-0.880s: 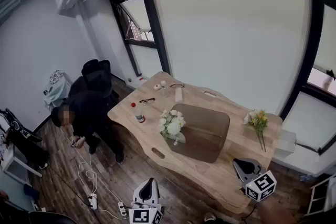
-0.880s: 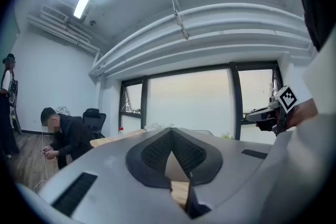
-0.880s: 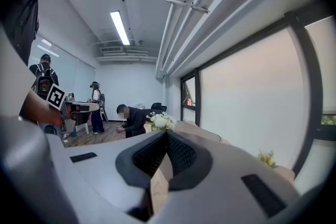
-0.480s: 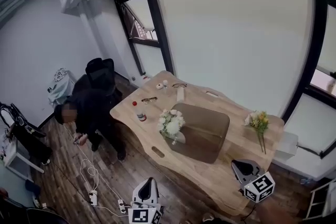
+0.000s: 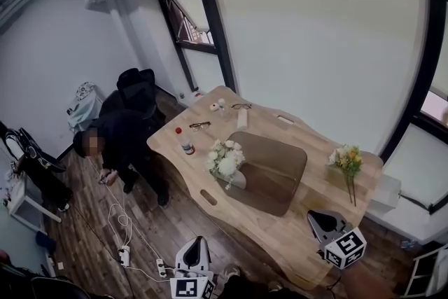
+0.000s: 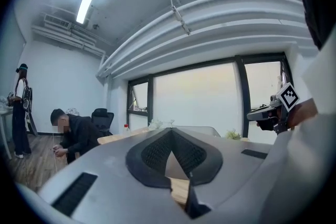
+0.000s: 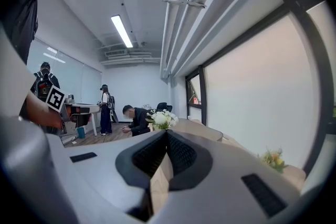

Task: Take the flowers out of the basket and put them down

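L claw: in its own view both jaws are together and the tips meet in one point. It holds nothing and touches nothing. R claw: the same, jaws fully closed tip to tip, w/ no thing btw them.

In the head view both claws hang on the near side, well apart from the basket. L claw is near-left of the basket, out over the floor and off the table. R claw is near-right of the basket, over the table's near corner.

The basket stands approx. in the middle of the table. The white flowers are at the basket's left rim, heads up, w/ a pale wrap at the bottom end. I cannot tell if they stand inside the basket or only lean against the rim. In the R claw view they show just above the jaw tips, but far off.

The yellow flowers lie flat on the table, right of the basket and apart from it, stems toward the near side.

Far-left of the basket are a bottle w/ red cap and, further back, glasses. A person bends down on the floor, well left of the basket, beyond the table edge.
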Demonstrator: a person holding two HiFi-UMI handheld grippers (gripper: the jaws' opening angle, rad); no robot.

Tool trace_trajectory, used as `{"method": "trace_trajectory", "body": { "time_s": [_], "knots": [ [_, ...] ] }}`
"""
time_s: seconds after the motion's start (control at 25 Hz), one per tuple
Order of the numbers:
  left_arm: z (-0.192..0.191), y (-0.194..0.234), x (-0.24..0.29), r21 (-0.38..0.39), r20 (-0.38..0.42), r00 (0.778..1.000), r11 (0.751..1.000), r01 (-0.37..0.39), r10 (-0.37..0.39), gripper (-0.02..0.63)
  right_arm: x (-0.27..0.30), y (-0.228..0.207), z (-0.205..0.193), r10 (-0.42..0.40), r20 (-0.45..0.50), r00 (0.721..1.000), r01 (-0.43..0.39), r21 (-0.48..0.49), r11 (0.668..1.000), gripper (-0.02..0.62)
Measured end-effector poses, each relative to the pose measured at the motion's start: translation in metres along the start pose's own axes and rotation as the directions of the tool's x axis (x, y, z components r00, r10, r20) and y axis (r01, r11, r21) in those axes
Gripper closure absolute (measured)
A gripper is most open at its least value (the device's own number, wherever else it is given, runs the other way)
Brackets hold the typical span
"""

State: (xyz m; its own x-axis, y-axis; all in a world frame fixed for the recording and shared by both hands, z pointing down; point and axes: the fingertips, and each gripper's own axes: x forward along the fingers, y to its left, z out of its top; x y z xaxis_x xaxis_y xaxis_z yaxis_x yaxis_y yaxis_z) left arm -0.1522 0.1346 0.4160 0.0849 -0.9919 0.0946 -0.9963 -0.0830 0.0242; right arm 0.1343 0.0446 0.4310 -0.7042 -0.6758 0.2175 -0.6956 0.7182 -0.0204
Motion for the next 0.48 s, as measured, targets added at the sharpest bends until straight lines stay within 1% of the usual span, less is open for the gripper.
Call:
{"method": "trace_trajectory", "body": {
  "time_s": [0.08, 0.2, 0.28, 0.48],
  "knots": [
    [0.003, 0.008, 0.007, 0.010, 0.002, 1.000, 1.000, -0.001, 0.001, 0.604, 0.008, 0.000, 0.001, 0.006, 0.002, 1.000, -0.006, -0.004, 1.000, 0.574],
    [0.006, 0.017, 0.020, 0.005, 0.014, 1.000, 1.000, 0.010, -0.010, 0.604, 0.023, 0.001, 0.001, 0.001, 0.004, 1.000, -0.001, 0.010, 1.000, 0.574],
    [0.006, 0.023, 0.029, 0.008, 0.019, 0.999, 1.000, 0.028, -0.028, 0.604, 0.032, 0.002, 0.002, -0.008, 0.003, 1.000, 0.008, 0.013, 1.000, 0.574],
    [0.004, 0.052, 0.062, 0.015, 0.031, 0.998, 0.998, 0.056, -0.056, 0.604, 0.056, -0.002, 0.007, -0.047, 0.001, 0.999, 0.047, 0.011, 0.999, 0.574]
  ]
}}
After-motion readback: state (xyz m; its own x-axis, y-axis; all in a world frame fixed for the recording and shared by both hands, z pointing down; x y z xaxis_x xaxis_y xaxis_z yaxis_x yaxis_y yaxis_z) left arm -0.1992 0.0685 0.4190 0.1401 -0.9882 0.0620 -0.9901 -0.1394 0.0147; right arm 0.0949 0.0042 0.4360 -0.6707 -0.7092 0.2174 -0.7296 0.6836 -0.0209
